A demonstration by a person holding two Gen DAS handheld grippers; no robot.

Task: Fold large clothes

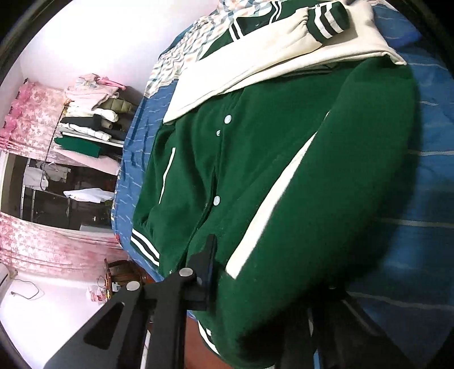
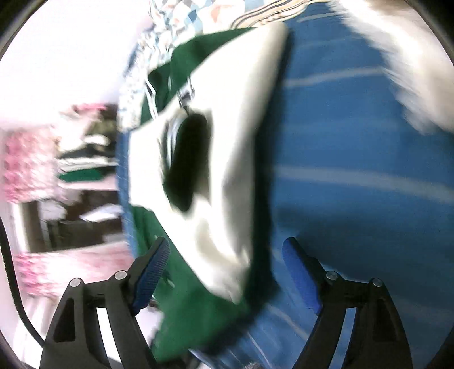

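- Fabric is filling most of your left wrist view: the green jacket (image 1: 283,176) is lying spread on the blue striped bedsheet (image 1: 431,184), front side up, with its white snap buttons (image 1: 217,200) running down the closure.
- One cream sleeve (image 1: 255,65) is lying folded across the jacket's upper part, its green-and-white striped cuff (image 1: 330,21) resting near the top edge of the view.
- Your left gripper (image 1: 227,272) is sitting at the jacket's near edge with its jaws together; only one black finger (image 1: 208,266) is showing, and green cloth is draping over the other side, so the jaws are pinching a fold of the jacket.
- Beyond the bed, a stack of folded clothes (image 1: 90,113) is sitting on a shelf beside a pink floral curtain (image 1: 34,122), and a patterned quilt (image 1: 181,54) is lying at the far end of the bed.
- Your right wrist view is coming through heavily blurred. The jacket (image 2: 198,312) is showing there as green cloth with a broad cream panel (image 2: 235,147) over the blue bedsheet (image 2: 354,170).
- Your right gripper (image 2: 227,281) is standing with its jaws wide apart, both blue pads (image 2: 151,276) clearly separated. The jacket's near edge is lying between them, but neither pad is pressing on it.
- The same pink curtain (image 2: 25,170) and shelf of clothes are smearing along the left side of that view.
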